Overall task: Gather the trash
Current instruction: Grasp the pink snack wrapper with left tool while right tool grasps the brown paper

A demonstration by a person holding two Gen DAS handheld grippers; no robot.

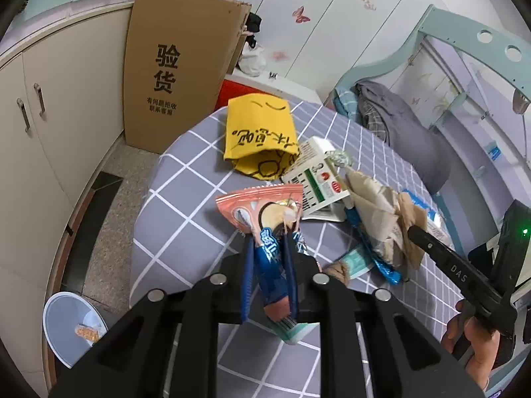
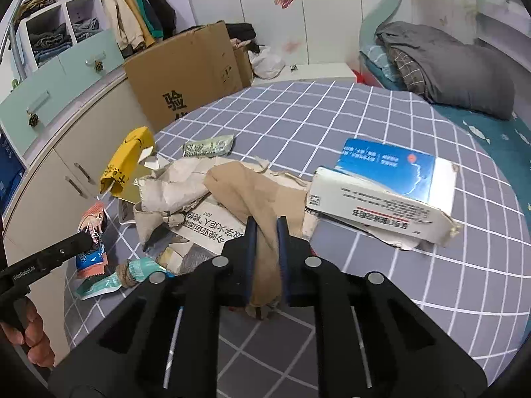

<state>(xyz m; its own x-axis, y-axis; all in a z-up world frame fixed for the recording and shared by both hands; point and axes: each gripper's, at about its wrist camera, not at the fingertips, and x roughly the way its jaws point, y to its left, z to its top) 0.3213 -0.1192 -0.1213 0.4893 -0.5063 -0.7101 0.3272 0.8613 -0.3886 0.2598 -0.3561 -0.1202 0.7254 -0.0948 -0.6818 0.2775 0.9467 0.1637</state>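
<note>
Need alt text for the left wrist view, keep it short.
The left gripper is shut on a pink-and-blue snack wrapper above a grey checked bedspread. Beyond lie a yellow pouch and a white carton; a light blue bin stands on the floor at lower left.

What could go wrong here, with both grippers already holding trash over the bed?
The left gripper pinches the pink-and-blue snack wrapper by a narrow strip; it could slip before reaching the blue plastic bin. The right gripper clamps beige crumpled fabric lying over torn grey paper, which might drag along.
</note>
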